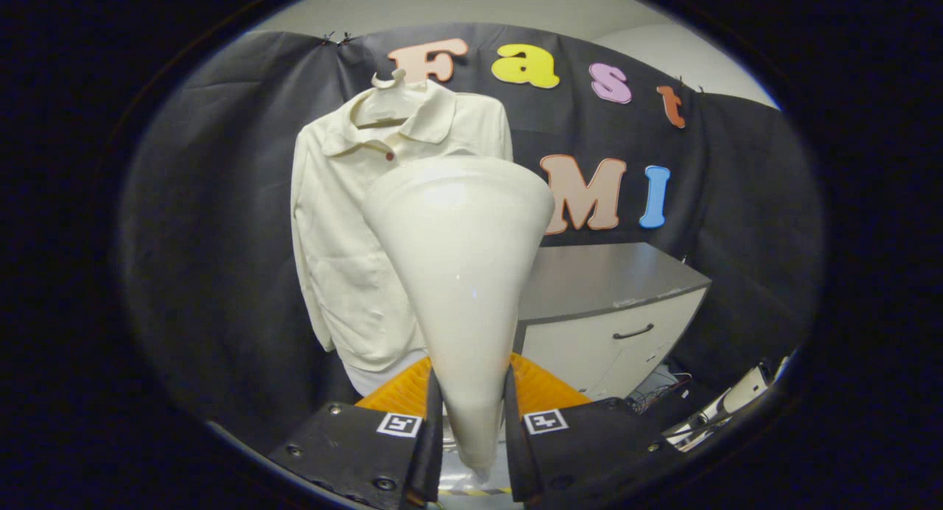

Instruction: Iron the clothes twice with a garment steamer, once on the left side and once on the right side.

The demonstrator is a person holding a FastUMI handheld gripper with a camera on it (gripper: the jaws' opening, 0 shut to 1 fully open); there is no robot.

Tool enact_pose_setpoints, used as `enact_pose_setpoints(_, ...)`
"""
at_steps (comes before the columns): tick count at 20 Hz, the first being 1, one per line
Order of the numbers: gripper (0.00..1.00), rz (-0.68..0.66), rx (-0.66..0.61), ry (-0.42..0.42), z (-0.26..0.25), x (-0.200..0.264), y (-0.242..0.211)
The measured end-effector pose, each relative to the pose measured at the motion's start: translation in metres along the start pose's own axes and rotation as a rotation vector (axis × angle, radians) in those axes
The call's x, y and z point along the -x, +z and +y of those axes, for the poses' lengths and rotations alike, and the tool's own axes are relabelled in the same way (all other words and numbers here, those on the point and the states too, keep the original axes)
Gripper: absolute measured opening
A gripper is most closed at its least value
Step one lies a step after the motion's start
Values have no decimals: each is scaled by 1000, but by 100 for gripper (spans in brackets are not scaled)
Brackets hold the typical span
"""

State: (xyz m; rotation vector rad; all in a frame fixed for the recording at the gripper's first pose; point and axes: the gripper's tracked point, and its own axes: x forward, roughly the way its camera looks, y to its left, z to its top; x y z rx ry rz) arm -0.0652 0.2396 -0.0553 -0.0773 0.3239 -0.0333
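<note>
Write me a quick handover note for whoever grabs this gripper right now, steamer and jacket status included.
Gripper: fingers shut on the garment steamer, gripping its narrow handle end, wide head pointing ahead.
Jacket: cream, on a hanger against the booth wall, beyond the steamer head and partly covered by it; contact cannot be told.
Cabinet stands beside the jacket.
Done: steamer picked up.
Left: cannot tell whether any pass is done; assume the left side and right side passes both remain.

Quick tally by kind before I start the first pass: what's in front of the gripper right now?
Garment steamers: 1, the cone-shaped steamer, with the gripper shut on its narrow end.
Garments: 1, the cream jacket hanging beyond the steamer.
Hangers: 1, the hanger holding the jacket.
Cabinets: 1, the cabinet with a drawer, beside the jacket.
Total: 4
</note>
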Motion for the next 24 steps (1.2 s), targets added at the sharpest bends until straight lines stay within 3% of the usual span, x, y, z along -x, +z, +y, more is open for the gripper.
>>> enact_pose_setpoints(6,36,-85,-50,19,-33,44,31)
enact_pose_setpoints(15,36,-142,-70,-17,-75,94,31)
enact_pose_setpoints(24,36,-141,-73,-11,-84,103,17)
